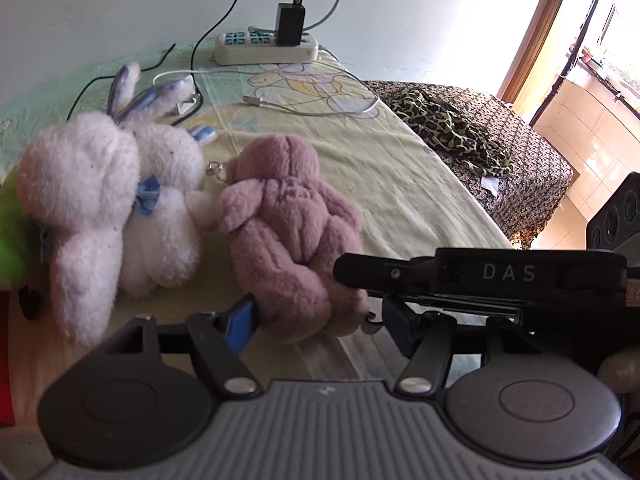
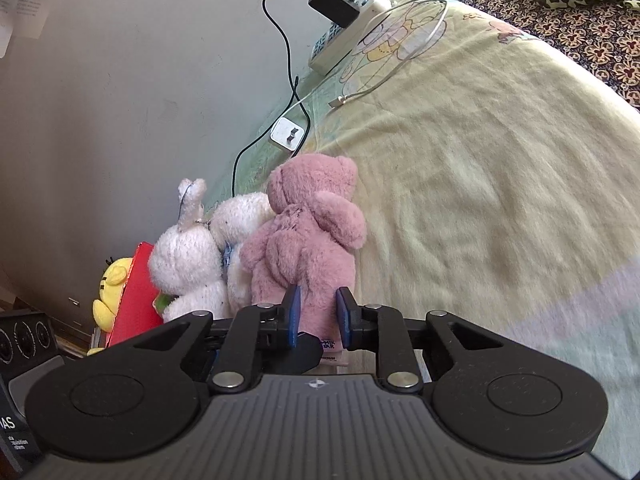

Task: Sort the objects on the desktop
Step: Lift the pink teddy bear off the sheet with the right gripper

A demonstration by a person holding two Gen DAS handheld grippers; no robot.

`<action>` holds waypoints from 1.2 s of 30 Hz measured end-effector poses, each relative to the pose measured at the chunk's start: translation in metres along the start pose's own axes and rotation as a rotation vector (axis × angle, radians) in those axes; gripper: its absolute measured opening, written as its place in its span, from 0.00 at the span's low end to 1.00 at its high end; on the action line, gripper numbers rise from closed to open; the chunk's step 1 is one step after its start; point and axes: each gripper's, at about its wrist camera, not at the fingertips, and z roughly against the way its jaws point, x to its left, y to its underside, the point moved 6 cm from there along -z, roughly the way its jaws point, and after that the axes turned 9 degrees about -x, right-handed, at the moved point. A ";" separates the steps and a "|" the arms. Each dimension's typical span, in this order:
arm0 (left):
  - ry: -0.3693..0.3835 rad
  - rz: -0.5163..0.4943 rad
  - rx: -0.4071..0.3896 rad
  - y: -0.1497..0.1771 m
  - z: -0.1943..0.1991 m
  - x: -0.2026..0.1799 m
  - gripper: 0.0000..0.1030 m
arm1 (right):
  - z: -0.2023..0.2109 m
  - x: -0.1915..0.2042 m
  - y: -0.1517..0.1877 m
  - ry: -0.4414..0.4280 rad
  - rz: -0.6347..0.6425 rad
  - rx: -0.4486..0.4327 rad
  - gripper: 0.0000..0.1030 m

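1. On the yellow blanket (image 2: 480, 184), near the wall, the pink plush bear (image 2: 304, 240) is lying just beside the white plush rabbit (image 1: 108, 208), and the two seem to be touching at the arms.

2. Around the near end of the bear, the right gripper (image 2: 317, 314) is standing with its blue fingers (image 2: 291, 312) partly open. They are framing the lower body of the bear, but I cannot tell if they are already pressing the fur.

3. Close to the same bear, the left gripper (image 1: 320, 320) is waiting with its fingers (image 1: 240, 324) wide open. They are holding nothing; the feet of the bear are lying between them.

4. By my judgement the bear is handling as a very light and soft thing. The fur is giving way under pressure, so a thin pinch of fur is probably slipping out.

5. A hold across the thick body or across one leg is looking safer to me than a hold on an ear or on the small metal keyring (image 1: 216, 170) at its head.

6. Nothing here is fragile, but the rabbit may be getting dragged along if the toys are catching on each other.

7. For writing, the letters "DAS" (image 1: 509, 272) are showing on the black body of the right gripper in the left wrist view. A small sewn label (image 2: 334, 346) is hanging under the bear; its print is too small for me to read.

8. Further to the far side, a white power strip (image 1: 266, 46) with a black charger (image 1: 290, 24) is lying on the blanket, well apart from the toys.
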 end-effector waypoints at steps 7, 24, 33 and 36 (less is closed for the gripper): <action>0.040 -0.014 0.049 0.025 0.019 -0.024 0.63 | 0.028 0.002 0.018 0.045 0.010 0.058 0.22; 0.056 0.080 0.035 0.013 0.037 0.000 0.71 | 0.043 0.000 -0.002 0.064 -0.024 0.014 0.45; 0.072 0.083 0.100 0.013 0.006 -0.001 0.73 | 0.013 0.002 0.005 0.053 -0.001 0.076 0.47; 0.079 0.057 0.110 0.013 0.002 -0.002 0.74 | 0.006 0.000 0.006 0.040 -0.039 0.087 0.47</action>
